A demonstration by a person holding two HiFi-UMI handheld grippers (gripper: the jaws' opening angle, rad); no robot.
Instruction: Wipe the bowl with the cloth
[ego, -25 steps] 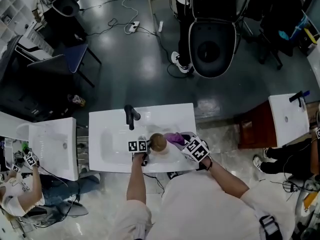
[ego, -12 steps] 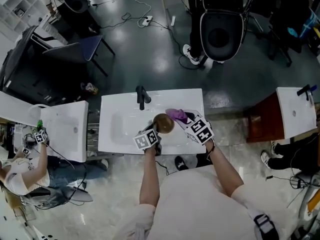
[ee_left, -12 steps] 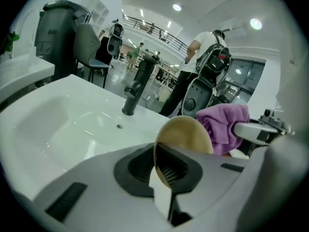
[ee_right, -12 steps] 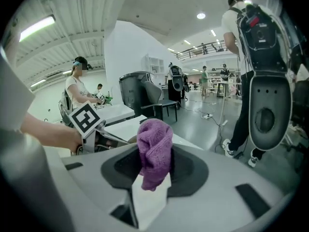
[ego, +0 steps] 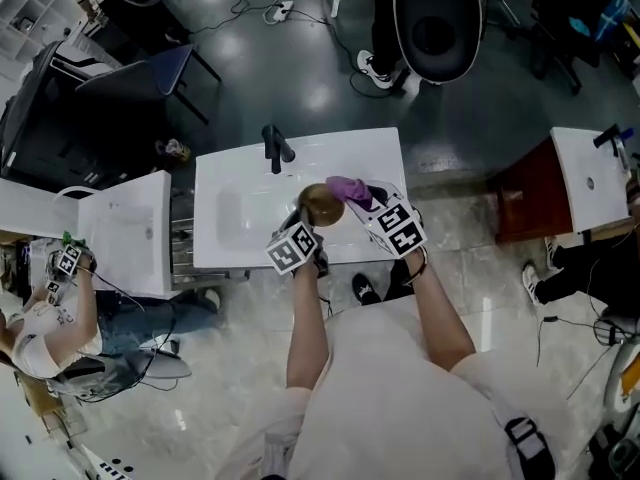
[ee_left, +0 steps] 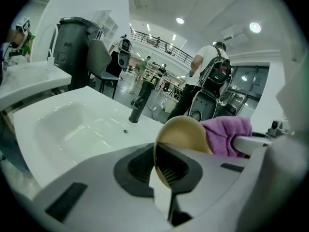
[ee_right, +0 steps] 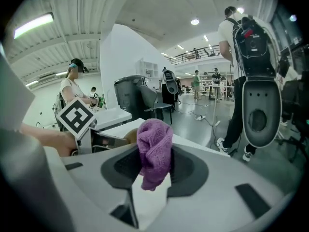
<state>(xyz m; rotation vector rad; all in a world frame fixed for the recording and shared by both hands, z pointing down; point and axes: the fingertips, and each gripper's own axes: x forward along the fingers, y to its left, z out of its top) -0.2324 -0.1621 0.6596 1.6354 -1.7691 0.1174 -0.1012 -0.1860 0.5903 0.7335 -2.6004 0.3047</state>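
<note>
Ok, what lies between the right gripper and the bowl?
Only the purple cloth, pinched in the fingers of the right gripper, lies between it and the bowl. The head view shows this best, and the left gripper view agrees.

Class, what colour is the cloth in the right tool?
Purple: the cloth shows best in the right gripper view.

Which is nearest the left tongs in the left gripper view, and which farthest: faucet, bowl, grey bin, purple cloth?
1. The bowl, clamped in the left tongs.
2. The purple cloth, just right of it.
3. The black faucet, farther back, leftward.
4. The grey bin, far upper left.
</note>
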